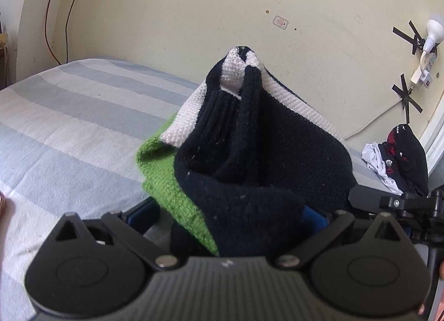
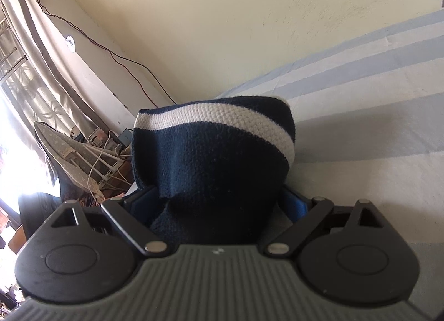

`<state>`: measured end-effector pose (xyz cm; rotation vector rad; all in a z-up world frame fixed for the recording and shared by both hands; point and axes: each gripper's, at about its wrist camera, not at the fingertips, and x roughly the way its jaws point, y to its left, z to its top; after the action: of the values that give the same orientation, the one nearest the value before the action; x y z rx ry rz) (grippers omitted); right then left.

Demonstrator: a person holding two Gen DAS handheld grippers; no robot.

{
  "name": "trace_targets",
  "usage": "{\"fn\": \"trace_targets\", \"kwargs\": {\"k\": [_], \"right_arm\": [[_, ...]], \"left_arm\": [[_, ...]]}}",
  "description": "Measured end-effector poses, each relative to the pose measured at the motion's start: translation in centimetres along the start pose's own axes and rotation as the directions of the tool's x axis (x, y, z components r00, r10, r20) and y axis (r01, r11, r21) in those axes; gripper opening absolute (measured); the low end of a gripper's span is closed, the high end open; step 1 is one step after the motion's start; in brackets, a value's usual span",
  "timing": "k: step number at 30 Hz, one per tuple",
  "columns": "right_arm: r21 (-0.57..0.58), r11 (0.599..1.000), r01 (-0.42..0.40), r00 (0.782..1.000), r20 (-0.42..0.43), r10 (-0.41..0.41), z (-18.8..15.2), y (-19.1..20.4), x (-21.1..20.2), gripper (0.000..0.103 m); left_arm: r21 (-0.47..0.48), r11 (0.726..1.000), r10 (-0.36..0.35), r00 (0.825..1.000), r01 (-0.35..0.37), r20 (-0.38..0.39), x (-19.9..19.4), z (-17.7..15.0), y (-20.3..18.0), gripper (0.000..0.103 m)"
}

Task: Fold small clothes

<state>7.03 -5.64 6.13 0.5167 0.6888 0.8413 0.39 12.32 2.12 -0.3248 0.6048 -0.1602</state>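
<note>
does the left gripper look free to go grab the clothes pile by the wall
Probably not yet: the left gripper has the knitted garment bunched between its fingers, blocking a grab. The clothes pile lies beyond on the bed.

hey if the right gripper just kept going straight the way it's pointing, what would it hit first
The navy knitted garment with a white stripe. It already lies bunched between the right gripper's wide-open fingers, filling the way ahead. Beyond it probably the cream wall, though depth is unclear.
</note>
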Motion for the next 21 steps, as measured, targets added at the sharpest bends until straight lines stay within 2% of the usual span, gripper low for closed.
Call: {"fn": "trace_targets", "kwargs": {"k": [10,16,19,21], "right_arm": [[-0.013,1.000,0.006,1.000,-0.004,-0.006,0.1,0.1,-0.1,0.101],[-0.036,0.998,0.056,0.998,-0.003,-0.056,-0.5,0.7,-1.0,0.103],[-0.043,0.996,0.078,0.997,0.014,-0.078,-1.6,1.1,-2.2,0.103],[-0.044,0.996,0.082,0.996,0.030,-0.081,-2.3,1.2,-3.1,0.103]], "left_arm": [[-0.015,1.000,-0.006,1.000,0.006,0.007,-0.4,-0.1,0.1,0.103],[-0.030,1.000,0.007,1.000,-0.006,0.021,-1.5,-0.5,0.2,0.103],[-0.073,0.997,0.029,0.999,-0.027,0.021,-2.6,-0.9,0.8,0.103],[-0.118,0.993,0.006,1.000,-0.002,0.029,-3.4,-1.3,1.5,0.103]]}}
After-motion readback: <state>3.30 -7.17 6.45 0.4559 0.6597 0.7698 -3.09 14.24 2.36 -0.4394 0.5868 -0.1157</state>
